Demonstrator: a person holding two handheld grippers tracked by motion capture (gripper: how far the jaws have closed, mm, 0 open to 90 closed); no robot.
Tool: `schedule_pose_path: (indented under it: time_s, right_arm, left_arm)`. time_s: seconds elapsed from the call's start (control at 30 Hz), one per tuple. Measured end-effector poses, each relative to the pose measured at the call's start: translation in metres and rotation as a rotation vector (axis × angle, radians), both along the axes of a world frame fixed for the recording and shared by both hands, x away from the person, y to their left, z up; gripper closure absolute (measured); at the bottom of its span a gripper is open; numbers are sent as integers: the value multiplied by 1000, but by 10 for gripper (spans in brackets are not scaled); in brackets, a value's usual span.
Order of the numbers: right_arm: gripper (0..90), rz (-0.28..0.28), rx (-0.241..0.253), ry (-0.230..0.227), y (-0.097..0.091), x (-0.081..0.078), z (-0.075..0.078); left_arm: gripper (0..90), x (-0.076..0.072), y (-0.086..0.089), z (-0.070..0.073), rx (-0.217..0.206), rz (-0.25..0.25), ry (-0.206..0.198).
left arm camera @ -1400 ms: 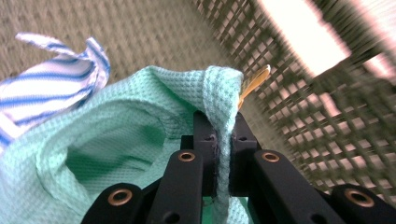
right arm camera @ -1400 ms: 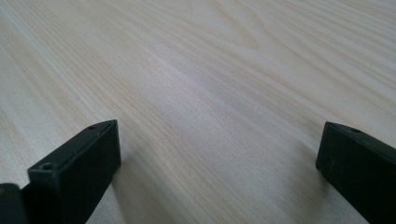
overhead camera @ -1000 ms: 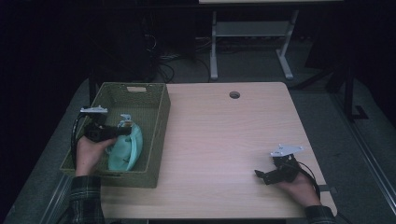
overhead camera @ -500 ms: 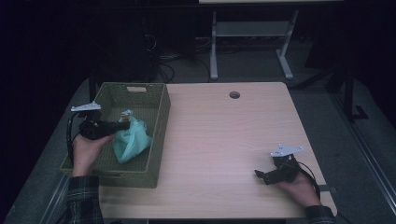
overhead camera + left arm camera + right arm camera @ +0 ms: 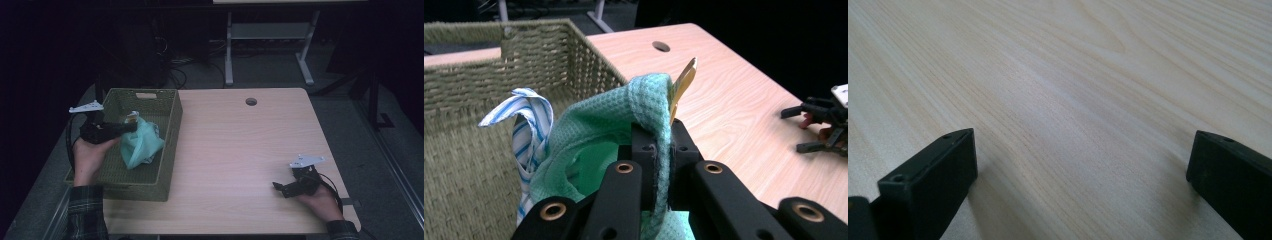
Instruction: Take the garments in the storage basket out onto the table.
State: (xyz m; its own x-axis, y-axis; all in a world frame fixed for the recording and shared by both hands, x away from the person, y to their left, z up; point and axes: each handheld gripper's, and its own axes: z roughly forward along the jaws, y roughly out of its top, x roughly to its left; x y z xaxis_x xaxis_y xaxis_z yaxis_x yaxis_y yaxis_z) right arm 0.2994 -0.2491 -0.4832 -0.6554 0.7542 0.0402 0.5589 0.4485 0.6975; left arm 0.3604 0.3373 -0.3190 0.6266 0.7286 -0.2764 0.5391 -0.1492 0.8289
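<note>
Light wood table [image 5: 240, 150] with round cable hole [image 5: 251, 101] near far edge. Blue-and-white striped cloth [image 5: 531, 117] in the basket's left part. White metal stand [image 5: 270, 45] and loose cables [image 5: 180, 67] on the dark floor behind.

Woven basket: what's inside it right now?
The basket holds a green cloth, pinched and lifted by the left gripper, plus a blue-striped white cloth beside it. Whatever lies beneath the cloths is covered.

green cloth [image 5: 140, 144] lifted higher above basket [image 5: 167, 150]
</note>
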Motion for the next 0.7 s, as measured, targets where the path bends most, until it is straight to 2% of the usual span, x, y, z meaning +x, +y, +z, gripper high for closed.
schedule_pose_path:
  time_s: [0.4, 0.7]
  right_arm:
    - [0, 0, 0, -1, 0, 0, 0]
    - [0, 0, 0, 0, 0, 0, 0]
  left_arm:
    - [851, -1, -6, 23, -22, -31, -49]
    - [851, 1, -21, 40, -35, -71, -82]
